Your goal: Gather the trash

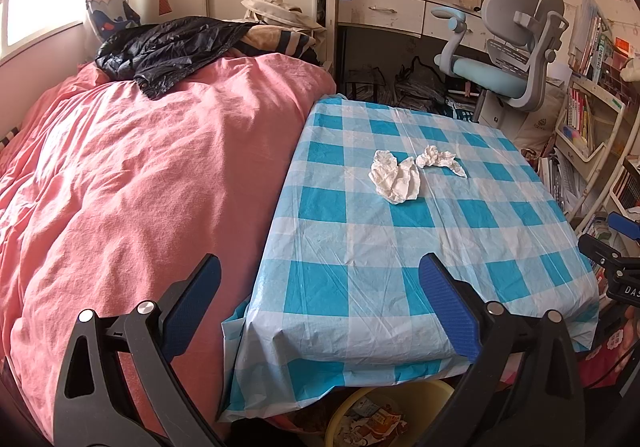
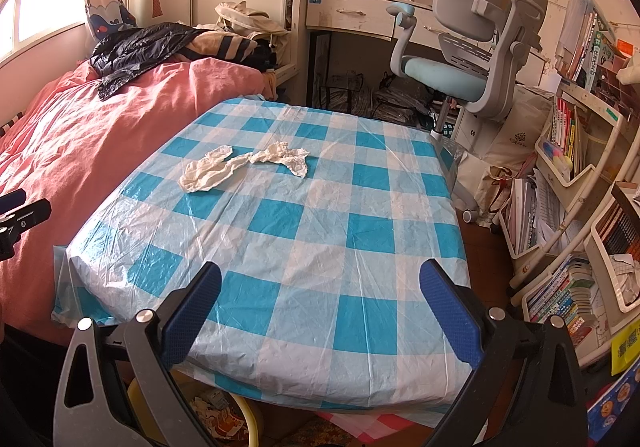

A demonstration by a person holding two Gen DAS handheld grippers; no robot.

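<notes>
Two crumpled white tissues lie side by side on the blue-and-white checked table (image 1: 360, 247). The larger tissue (image 1: 396, 177) is on the left, the smaller tissue (image 1: 438, 159) on the right. They also show in the right wrist view, the larger (image 2: 208, 171) and the smaller (image 2: 286, 157), on the table (image 2: 320, 247). My left gripper (image 1: 320, 307) is open and empty above the table's near edge. My right gripper (image 2: 320, 311) is open and empty, well short of the tissues. A yellow bin (image 1: 400, 415) with wrappers sits under the table's front edge; it also shows in the right wrist view (image 2: 224, 415).
A bed with a pink duvet (image 1: 140, 187) presses against the table's left side, a black jacket (image 1: 168, 47) on it. A grey desk chair (image 2: 468, 47) stands behind the table. Bookshelves (image 2: 580, 187) crowd the right. The right gripper's tip (image 1: 616, 247) shows at the left wrist view's right edge.
</notes>
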